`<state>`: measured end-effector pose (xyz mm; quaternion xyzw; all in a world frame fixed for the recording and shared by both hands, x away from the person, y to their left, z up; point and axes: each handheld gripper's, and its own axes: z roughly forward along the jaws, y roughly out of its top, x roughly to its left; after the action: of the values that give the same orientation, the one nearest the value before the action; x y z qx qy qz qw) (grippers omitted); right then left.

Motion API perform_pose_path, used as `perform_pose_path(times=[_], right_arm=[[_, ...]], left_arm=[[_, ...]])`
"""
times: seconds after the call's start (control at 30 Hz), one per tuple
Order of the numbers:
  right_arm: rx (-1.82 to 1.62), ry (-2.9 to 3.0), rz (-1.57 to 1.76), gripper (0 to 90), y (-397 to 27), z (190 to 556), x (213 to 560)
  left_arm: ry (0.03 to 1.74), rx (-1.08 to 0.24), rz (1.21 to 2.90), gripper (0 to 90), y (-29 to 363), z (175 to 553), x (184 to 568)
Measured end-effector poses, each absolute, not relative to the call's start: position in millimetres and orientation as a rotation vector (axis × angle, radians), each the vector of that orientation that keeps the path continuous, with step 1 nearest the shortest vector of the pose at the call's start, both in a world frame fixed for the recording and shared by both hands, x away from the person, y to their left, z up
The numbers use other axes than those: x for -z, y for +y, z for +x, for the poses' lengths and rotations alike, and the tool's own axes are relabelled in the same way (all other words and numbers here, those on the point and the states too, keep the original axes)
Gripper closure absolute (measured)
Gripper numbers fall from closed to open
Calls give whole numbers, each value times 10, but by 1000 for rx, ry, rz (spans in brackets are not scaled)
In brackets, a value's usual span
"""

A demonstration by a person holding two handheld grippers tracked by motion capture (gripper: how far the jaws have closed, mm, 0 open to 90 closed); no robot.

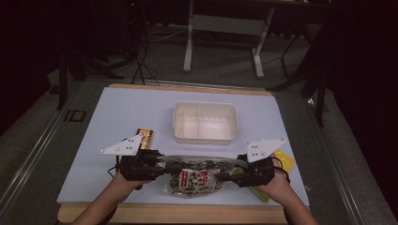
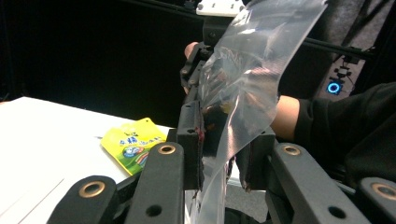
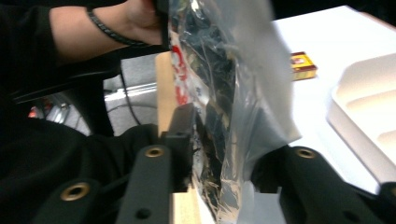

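Bench, pale blue-white w/ a wooden near edge, carries everything, largest to smallest. White tray, two compartments, sits at centre, toward the far side. Nearer, at the near edge, a clear plastic bag of dark dried food w/ a red-and-white label is stretched betw. two hand-held tools. Left gripper has the bag's left end, right gripper its right end; a person's hands come in from the near side.

Left gripper view: film passes between its jaws, which are clamped on the bag's edge, the clear top flap standing up. Right gripper view: bag runs between the jaws, which look pressed on it at the lower edge; that view is blurred, so the grip is a judgement.

Smaller items: yellow sachet lies at right, just beyond the right hand, also seen in the left gripper view. Small red-and-yellow box lies at left, just beyond the left gripper.

Handling, judged: bag is light, soft and slick; film creases and slides, contents prob. brittle and crushable. Best hold is on the flat sealed margins at either end, not the filled middle, w/ both ends kept taut so it doesn't sag or slip out.
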<state>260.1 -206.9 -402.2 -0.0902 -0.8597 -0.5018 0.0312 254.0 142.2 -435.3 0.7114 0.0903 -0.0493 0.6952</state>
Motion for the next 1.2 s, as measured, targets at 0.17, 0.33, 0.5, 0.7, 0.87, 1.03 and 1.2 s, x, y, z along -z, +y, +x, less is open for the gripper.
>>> perform_pose_path(times=[0.17, 0.33, 0.5, 0.7, 0.87, 1.03, 1.2], right_arm=[[1504, -2634, -221, 747, -2070, 2588, 4011], [1485, -2630, -207, 766, -2055, 2563, 3997], [1501, -2630, -214, 768, -2070, 2568, 3966], [1543, -2658, -254, 769, -2129, 2581, 3876], [1588, -2659, -302, 769, -2196, 2630, 3799], [1640, -2664, -349, 769, -2269, 2677, 3700], [1699, -2682, -429, 769, -2347, 2760, 3585]], left_arm=[[202, 140, 1582, 733, 1436, 2591, 4379], [199, 115, 1583, 714, 1439, 2614, 4387], [232, 45, 1600, 610, 1441, 2608, 4346], [308, -39, 1579, 398, 1519, 2595, 4294], [423, -121, 1575, 136, 1580, 2587, 4297], [477, -192, 1564, 7, 1656, 2542, 4319], [526, -294, 1595, 1, 1690, 2443, 4345]])
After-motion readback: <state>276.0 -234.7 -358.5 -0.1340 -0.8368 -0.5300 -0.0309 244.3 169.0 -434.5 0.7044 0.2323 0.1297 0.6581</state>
